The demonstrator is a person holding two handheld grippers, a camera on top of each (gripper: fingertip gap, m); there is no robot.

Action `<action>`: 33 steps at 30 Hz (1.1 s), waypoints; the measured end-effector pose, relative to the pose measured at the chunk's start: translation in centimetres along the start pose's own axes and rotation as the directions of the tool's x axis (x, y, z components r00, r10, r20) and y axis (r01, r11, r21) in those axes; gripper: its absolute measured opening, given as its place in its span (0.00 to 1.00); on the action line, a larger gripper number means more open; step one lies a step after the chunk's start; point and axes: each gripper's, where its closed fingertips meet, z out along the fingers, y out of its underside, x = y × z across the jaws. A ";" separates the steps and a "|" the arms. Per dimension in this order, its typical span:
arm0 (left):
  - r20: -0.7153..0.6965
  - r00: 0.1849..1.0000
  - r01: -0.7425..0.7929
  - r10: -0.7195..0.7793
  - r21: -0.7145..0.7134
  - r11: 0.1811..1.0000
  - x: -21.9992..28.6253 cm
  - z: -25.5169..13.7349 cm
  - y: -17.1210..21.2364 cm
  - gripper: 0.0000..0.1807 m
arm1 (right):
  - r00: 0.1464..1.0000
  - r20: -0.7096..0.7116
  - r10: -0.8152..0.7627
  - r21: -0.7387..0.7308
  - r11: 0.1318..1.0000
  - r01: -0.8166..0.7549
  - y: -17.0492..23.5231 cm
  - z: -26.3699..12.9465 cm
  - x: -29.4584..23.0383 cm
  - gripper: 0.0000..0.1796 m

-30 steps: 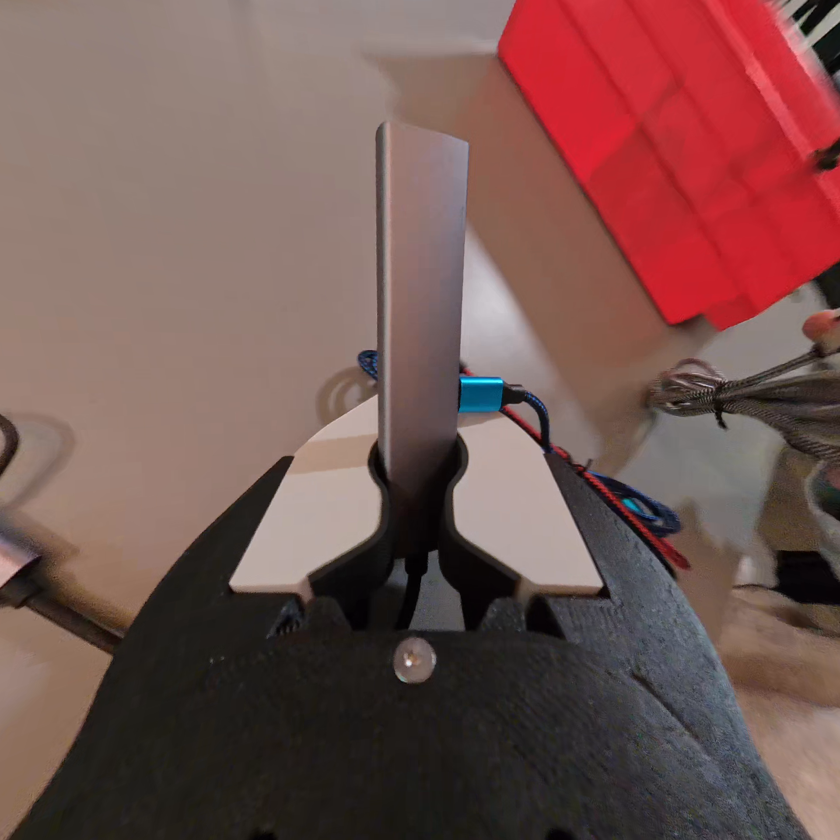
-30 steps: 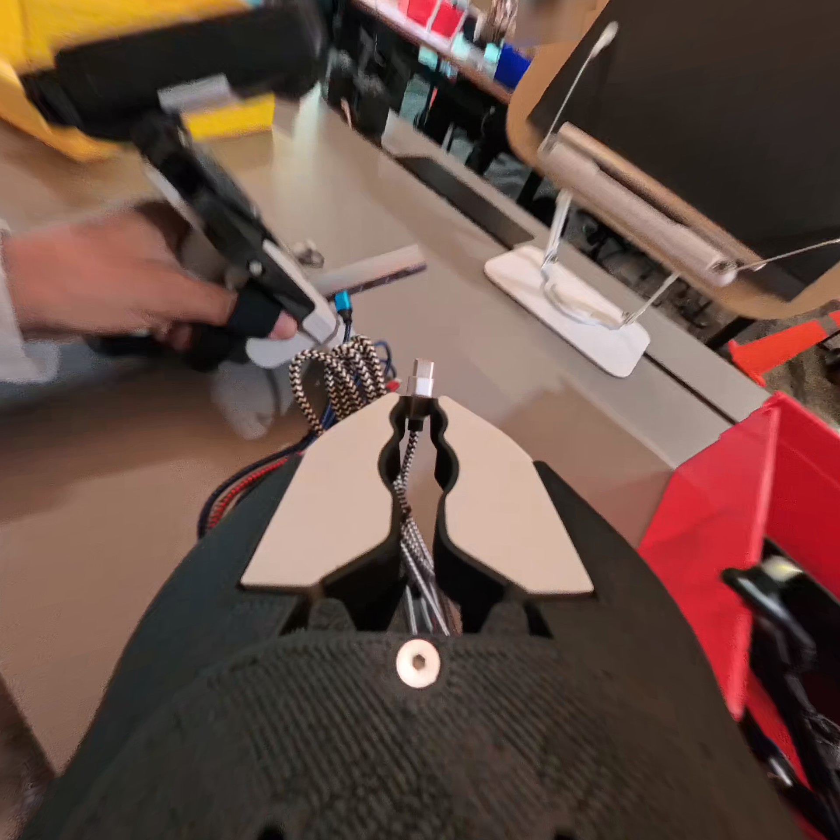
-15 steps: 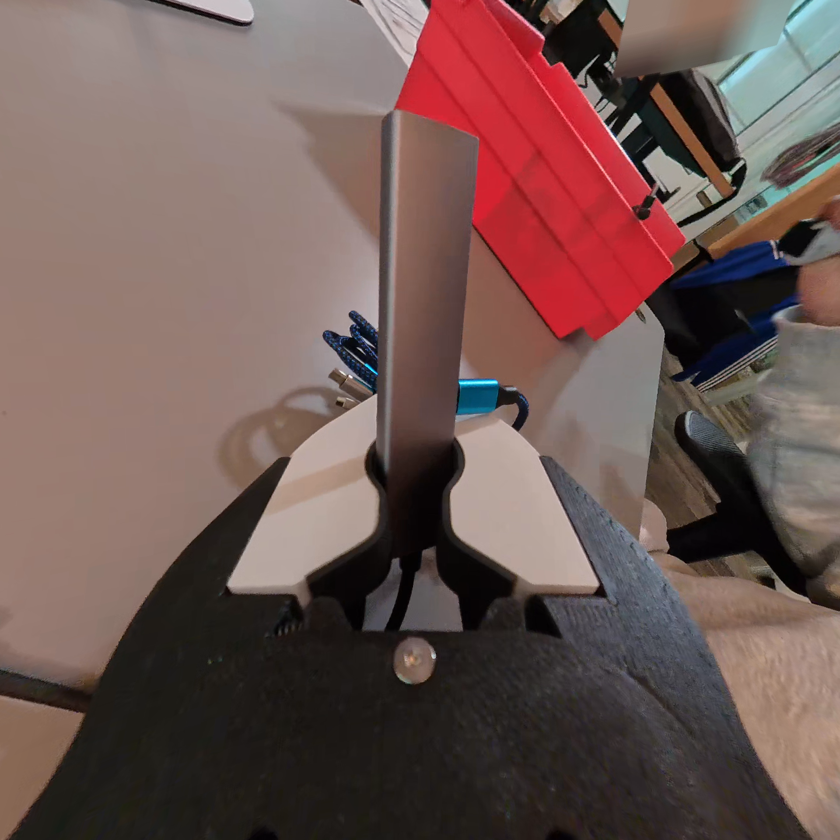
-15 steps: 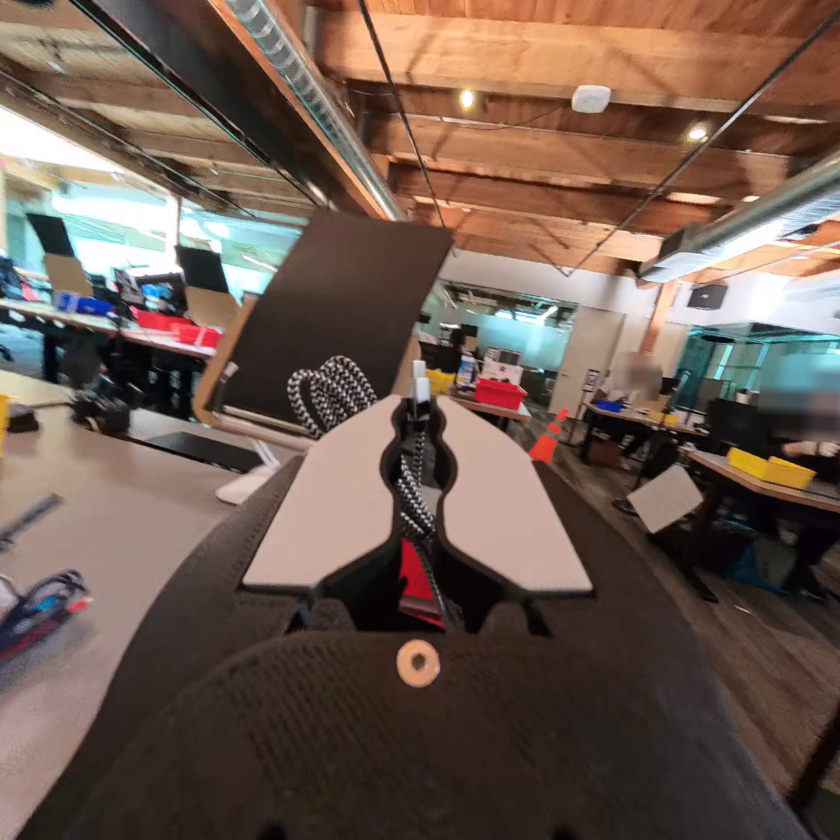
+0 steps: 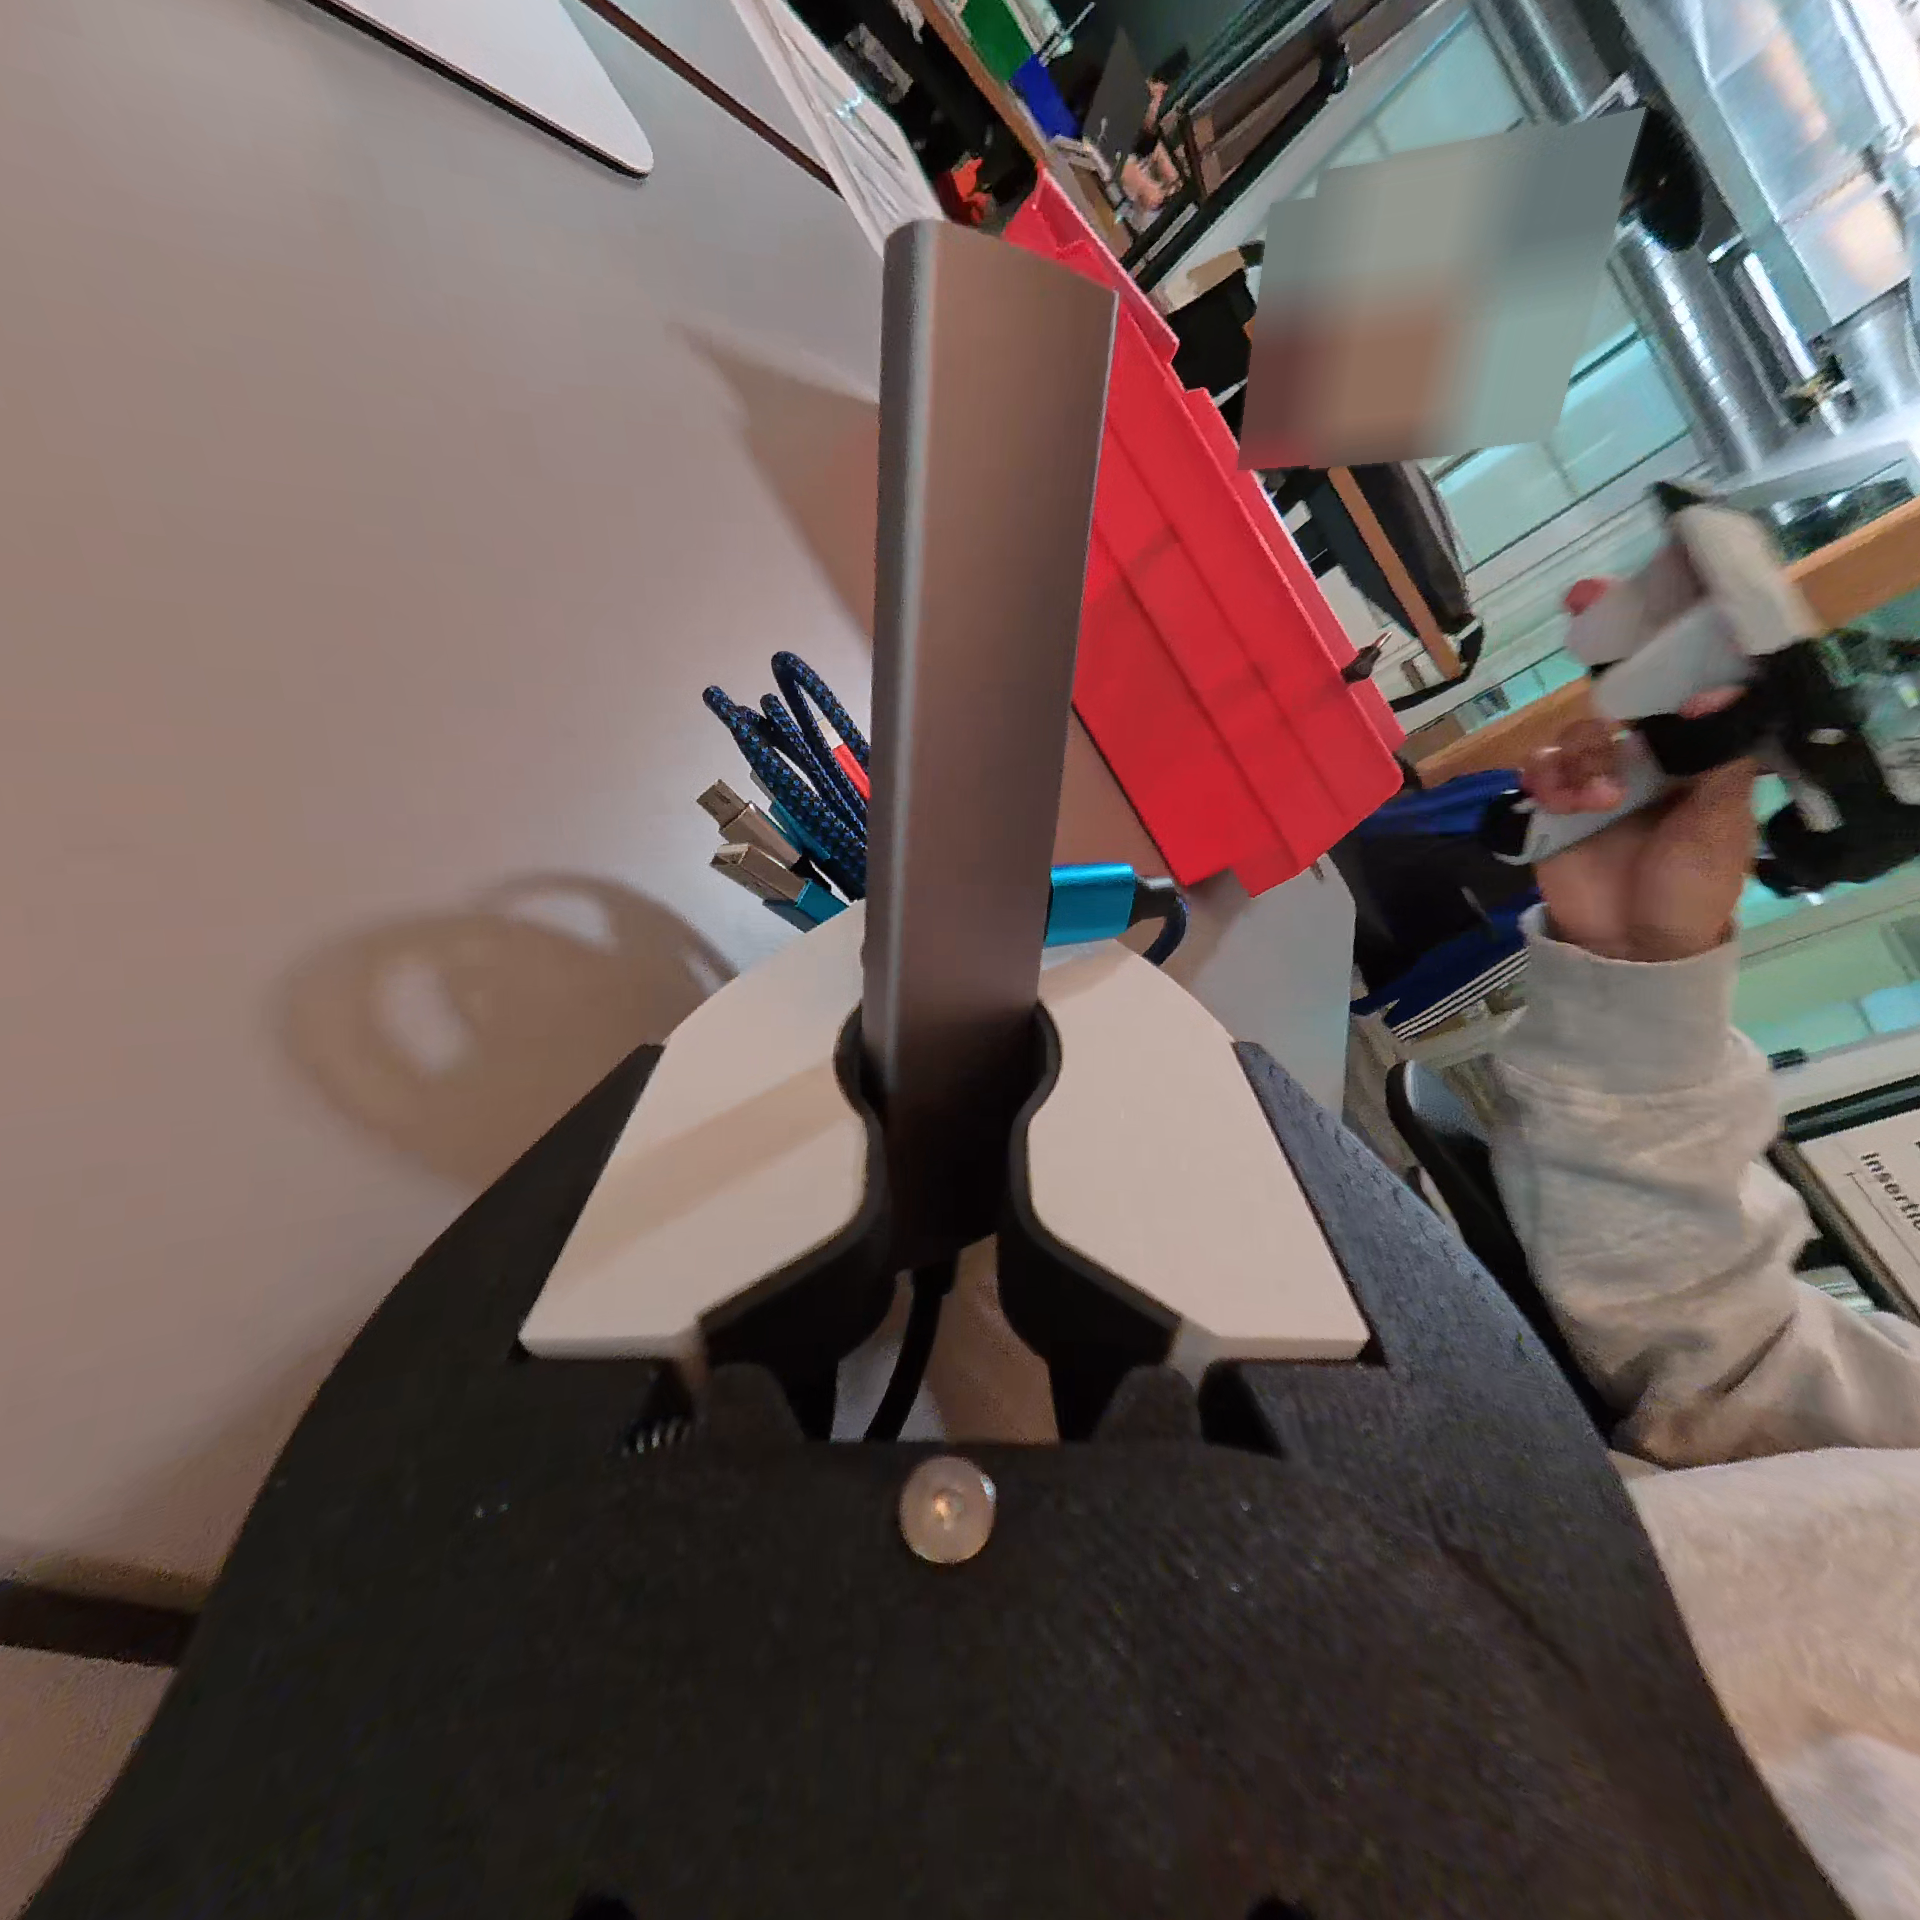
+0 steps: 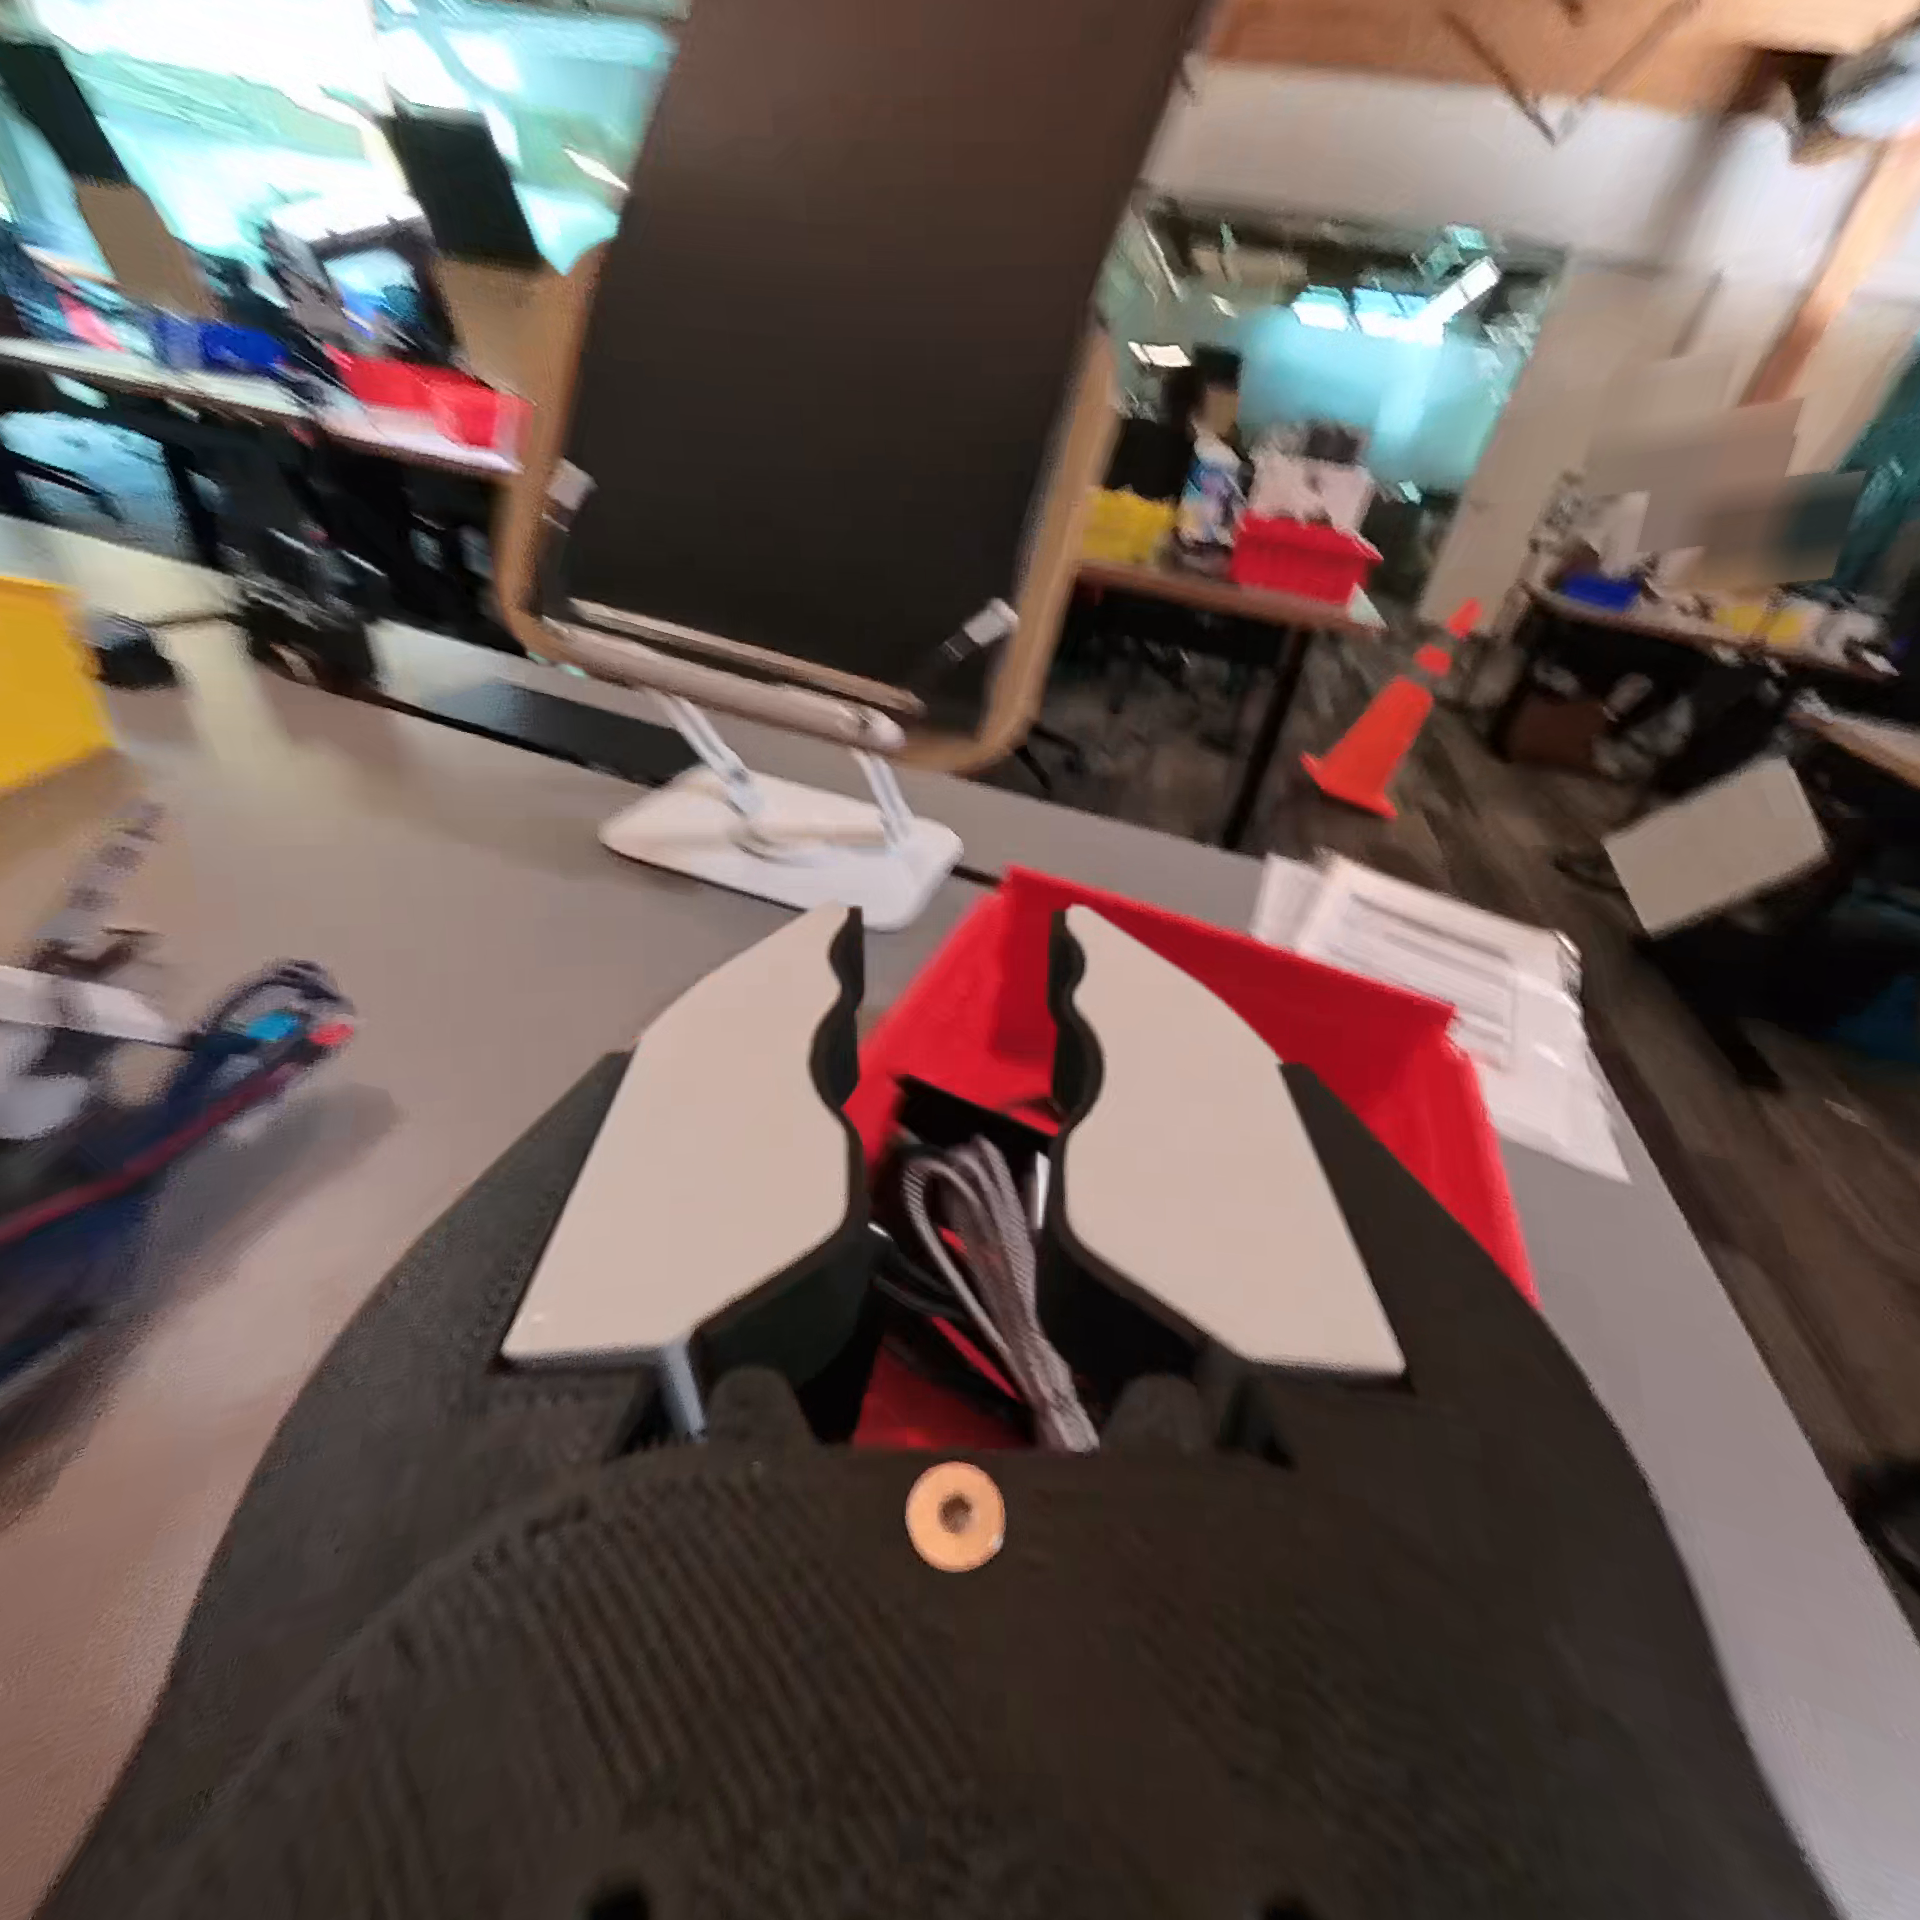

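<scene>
My left gripper (image 5: 951,997) is shut on a flat grey metal hub (image 5: 987,623) that stands up between the fingers. A light-blue plug (image 5: 1091,902) sits in the hub's side. A bundle of blue braided cables (image 5: 800,748) lies on the table just behind it. My right gripper (image 6: 956,925) is open and empty over a red bin (image 6: 1299,997). A black-and-white braided cable (image 6: 987,1226) lies in the bin below the jaws. The right gripper also shows in the left wrist view (image 5: 1704,623), held in a hand beyond the red bin (image 5: 1216,665).
A tablet on a white stand (image 6: 790,842) is at the back of the grey table (image 6: 416,914). Paper sheets (image 6: 1455,956) lie right of the bin. A yellow bin (image 6: 42,675) is far left. The blue cable bundle (image 6: 239,1029) is blurred at left. Spacing between my two grippers at the tips: around 35 cm.
My right gripper swung from the cable pile over to the red bin and opened; the braided cable it held now lies in the bin. My left gripper kept the hub and tilted.
</scene>
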 end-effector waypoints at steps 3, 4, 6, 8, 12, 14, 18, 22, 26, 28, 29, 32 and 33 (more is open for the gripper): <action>0.032 0.998 -0.060 0.061 -0.043 0.997 0.5 0.6 0.8 0.11 | 0.981 0.189 -0.047 0.094 0.995 0.029 -2.7 -0.3 -7.1 0.17; 0.034 0.996 -0.086 0.088 -0.064 0.994 0.9 0.9 1.2 0.10 | 0.965 0.255 -0.067 0.092 0.995 0.045 -2.7 -0.1 -9.9 0.16; 0.023 0.989 -0.141 0.145 -0.119 0.983 2.0 1.9 2.4 0.10 | 0.920 0.383 -0.086 0.053 0.996 0.071 -1.3 0.4 -15.7 0.17; 0.004 0.978 -0.205 0.210 -0.192 0.960 3.1 2.9 3.9 0.11 | 0.876 0.468 -0.118 0.003 0.991 0.131 1.5 1.0 -20.4 0.18; 0.008 0.920 -0.370 0.393 -0.322 0.872 4.1 4.2 6.0 0.10 | 0.825 0.500 -0.264 -0.112 0.925 0.364 8.5 1.9 -24.0 0.21; 0.018 0.876 -0.446 0.482 -0.350 0.824 4.4 4.5 6.6 0.11 | 0.810 0.519 -0.273 -0.131 0.911 0.390 10.2 1.9 -24.6 0.19; 0.071 0.834 -0.493 0.548 -0.352 0.796 4.1 4.7 6.3 0.11 | 0.810 0.567 -0.149 -0.185 0.936 0.301 11.3 1.7 -25.2 0.12; 0.048 0.847 -0.486 0.529 -0.334 0.808 4.4 4.6 6.2 0.11 | 0.830 0.552 -0.075 -0.209 0.952 0.225 11.2 2.1 -24.4 0.15; 0.061 0.889 -0.410 0.453 -0.330 0.850 4.2 4.8 6.2 0.11 | 0.812 0.558 -0.169 -0.198 0.924 0.328 12.2 2.0 -24.3 0.17; 0.027 0.916 -0.372 0.401 -0.324 0.870 4.6 5.0 6.5 0.11 | 0.805 0.544 -0.236 -0.177 0.906 0.385 12.4 2.1 -24.5 0.17; 0.029 0.918 -0.365 0.395 -0.326 0.872 4.6 5.0 6.6 0.11 | 0.799 0.530 -0.283 -0.162 0.891 0.423 12.5 2.3 -24.5 0.17; 0.022 0.928 -0.347 0.373 -0.321 0.881 4.5 4.9 6.5 0.11 | 0.751 0.477 -0.457 -0.074 0.830 0.552 12.3 2.5 -24.6 0.16; 0.017 0.931 -0.340 0.363 -0.318 0.885 4.5 4.9 6.4 0.11 | 0.724 0.465 -0.509 -0.044 0.804 0.593 12.3 2.4 -24.8 0.14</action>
